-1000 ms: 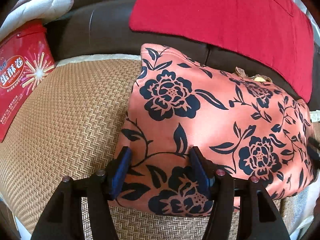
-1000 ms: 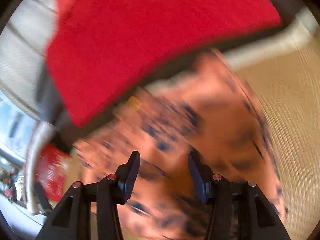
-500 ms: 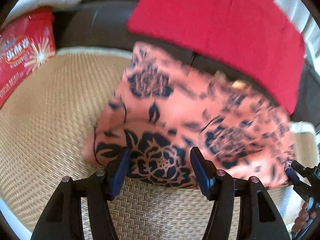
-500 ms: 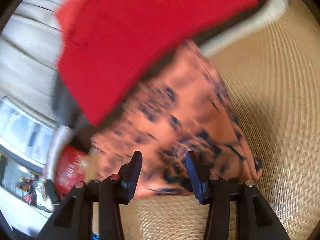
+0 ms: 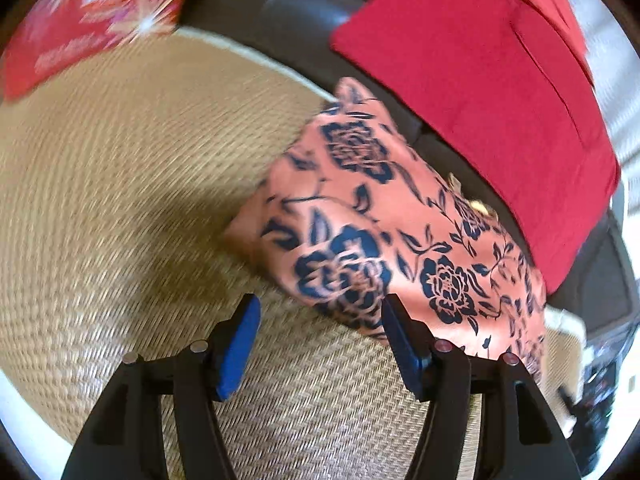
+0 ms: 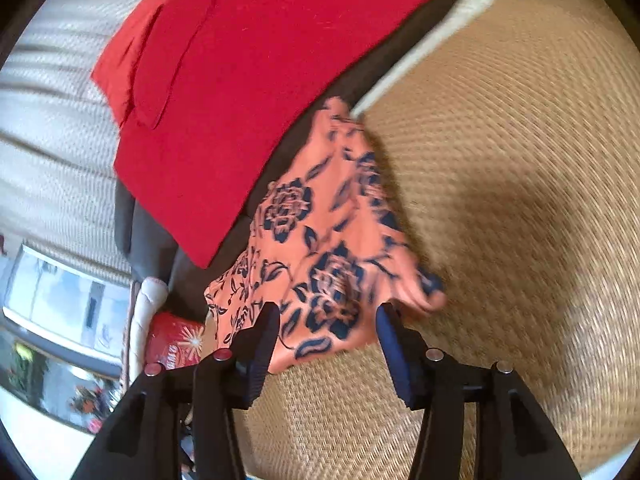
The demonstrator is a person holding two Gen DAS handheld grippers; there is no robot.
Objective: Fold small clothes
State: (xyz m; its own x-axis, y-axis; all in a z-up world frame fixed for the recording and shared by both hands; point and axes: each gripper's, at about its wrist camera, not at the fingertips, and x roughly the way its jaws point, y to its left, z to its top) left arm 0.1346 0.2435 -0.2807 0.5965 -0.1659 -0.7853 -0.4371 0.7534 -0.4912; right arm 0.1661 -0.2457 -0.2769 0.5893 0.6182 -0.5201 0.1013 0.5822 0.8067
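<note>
Both grippers point down at a slant over a woven straw mat (image 5: 120,184). The left gripper (image 5: 320,338) has its jaws spread, with only mat between them; the edge of the orange floral garment (image 5: 380,216) lies just beyond its right pad. The right gripper (image 6: 326,340) has just been opening its jaws; they stand apart above the garment's near edge and do not press it. The garment lies on the mat against a dark sofa back (image 5: 288,12), under a red cushion (image 5: 480,92). Only the right view shows a window (image 6: 60,300). A red printed bag (image 5: 88,24) lies beside the mat.
</note>
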